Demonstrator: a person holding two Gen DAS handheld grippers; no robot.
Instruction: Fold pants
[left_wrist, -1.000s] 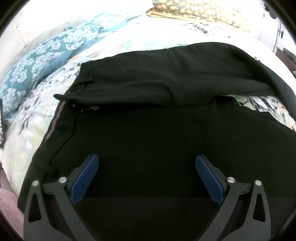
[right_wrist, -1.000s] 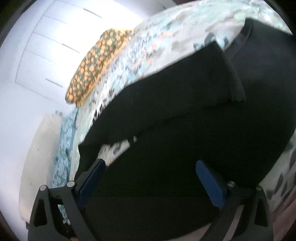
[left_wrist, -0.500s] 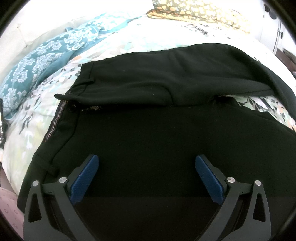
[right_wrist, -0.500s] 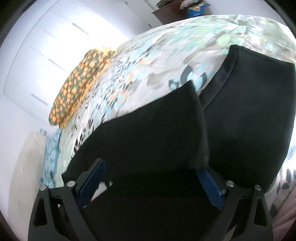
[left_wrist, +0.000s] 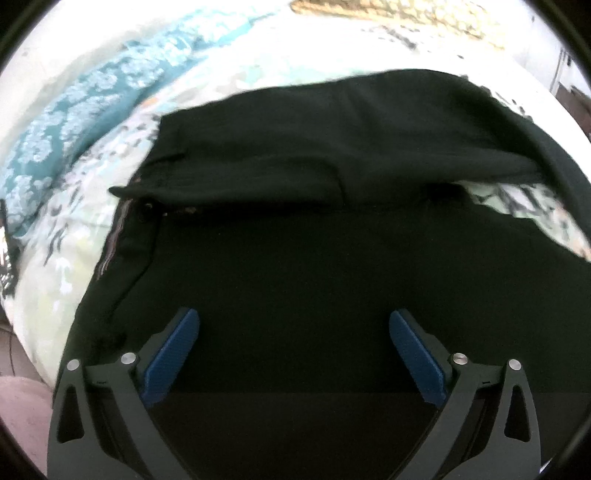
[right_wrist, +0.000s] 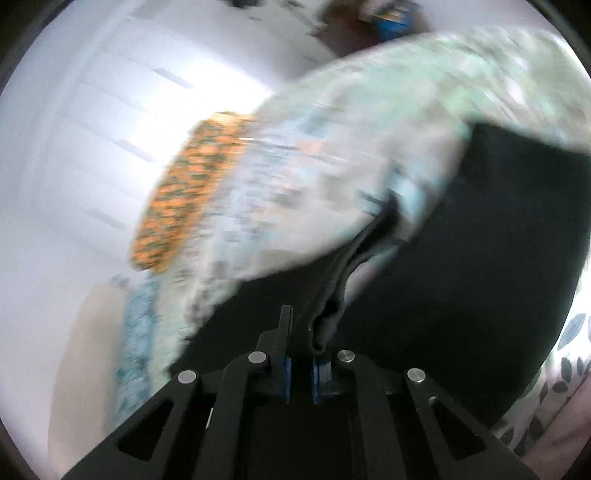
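Black pants (left_wrist: 314, 258) lie spread on a floral bedspread (left_wrist: 55, 258), the far half folded over toward me, waistband and zipper at the left. My left gripper (left_wrist: 293, 350) is open, its blue pads over the near part of the pants, holding nothing. In the right wrist view my right gripper (right_wrist: 300, 369) is shut on a bunched fold of the black pants (right_wrist: 480, 258), which rises from between its pads. That view is blurred by motion.
A teal floral pillow (left_wrist: 74, 122) lies at the far left of the bed. An orange patterned pillow (right_wrist: 184, 188) lies by the white wardrobe doors (right_wrist: 92, 147). The bed edge shows at lower right (right_wrist: 569, 347).
My right gripper has shut on the edge of the pants and is lifting it fast. The far fold of the pants has shifted slightly. The left gripper stays open in place.
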